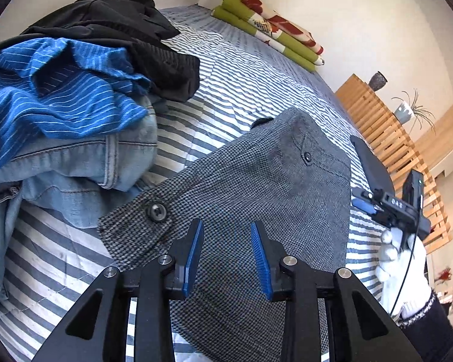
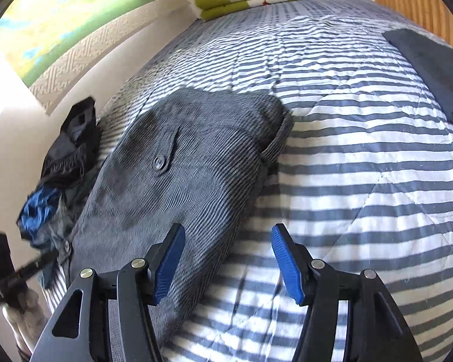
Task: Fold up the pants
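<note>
Houndstooth pants run lengthwise straight ahead beneath the left gripper; the right gripper straddles their edge, both spread, empty.

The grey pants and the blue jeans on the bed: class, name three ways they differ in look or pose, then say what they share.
The grey pants have a fine woven check; the blue jeans are faded denim with visible seams. The grey pants lie spread flat; the blue jeans are crumpled in a heap. Nothing lies on the grey pants; a blue striped garment is draped over the blue jeans. Both rest on the striped bedspread.
</note>
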